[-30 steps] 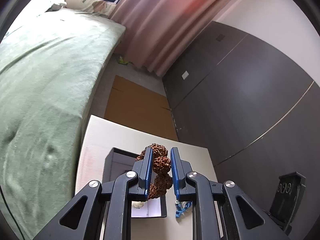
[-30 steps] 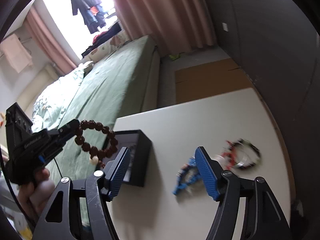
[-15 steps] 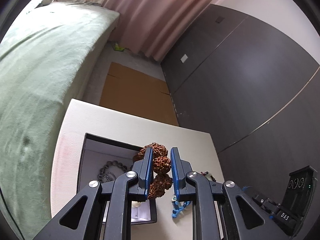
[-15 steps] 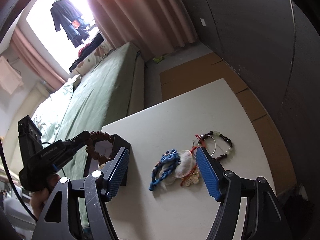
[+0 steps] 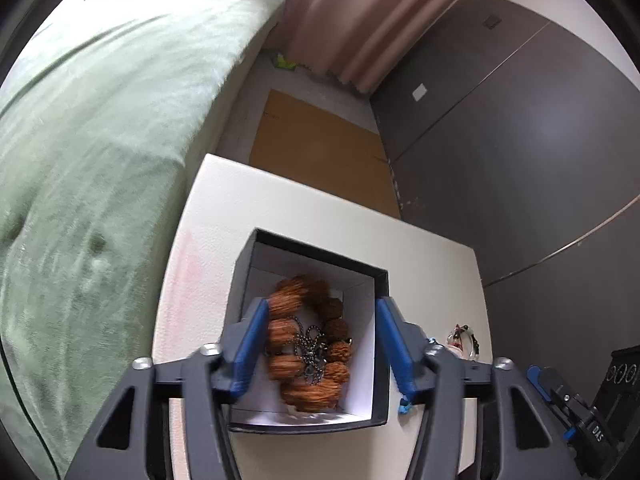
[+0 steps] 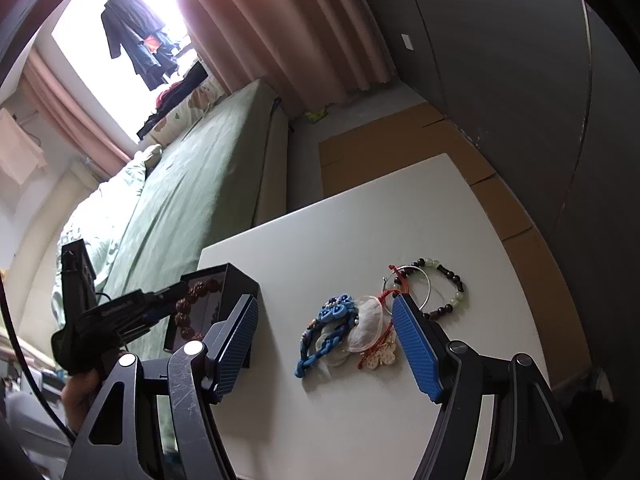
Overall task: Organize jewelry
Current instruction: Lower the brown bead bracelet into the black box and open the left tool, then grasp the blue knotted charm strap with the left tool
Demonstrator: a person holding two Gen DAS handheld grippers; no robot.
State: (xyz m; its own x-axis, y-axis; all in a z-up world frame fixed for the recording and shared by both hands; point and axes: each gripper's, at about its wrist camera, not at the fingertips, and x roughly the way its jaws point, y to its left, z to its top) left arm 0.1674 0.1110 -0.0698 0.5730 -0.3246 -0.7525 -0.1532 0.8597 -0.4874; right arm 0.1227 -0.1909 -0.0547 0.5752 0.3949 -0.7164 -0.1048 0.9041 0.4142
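A black box [image 5: 382,292] with a white lining stands open on the white table [image 5: 224,216]. My left gripper [image 5: 318,342] is open just above it. The brown rough-bead bracelet [image 5: 304,348] is inside the box, blurred, over a dark chain [image 5: 312,348]. In the right wrist view the box [image 6: 240,284] is at the left, with the left gripper's fingers over it. My right gripper [image 6: 326,346] is open above a pile of jewelry: a blue knotted piece [image 6: 326,332], a red cord [image 6: 384,320], a silver ring [image 6: 416,284] and a green and dark bead bracelet [image 6: 452,292].
A bed with a green cover [image 5: 100,152] runs along the table's left side. Flat cardboard [image 5: 316,152] lies on the floor beyond the table. A dark wall [image 5: 520,160] stands to the right. Pink curtains [image 6: 280,32] hang at the back.
My left gripper has moved forward over the box and opened. The brown bracelet has left its fingers and dropped into the box. My right gripper has stayed open above the pile.
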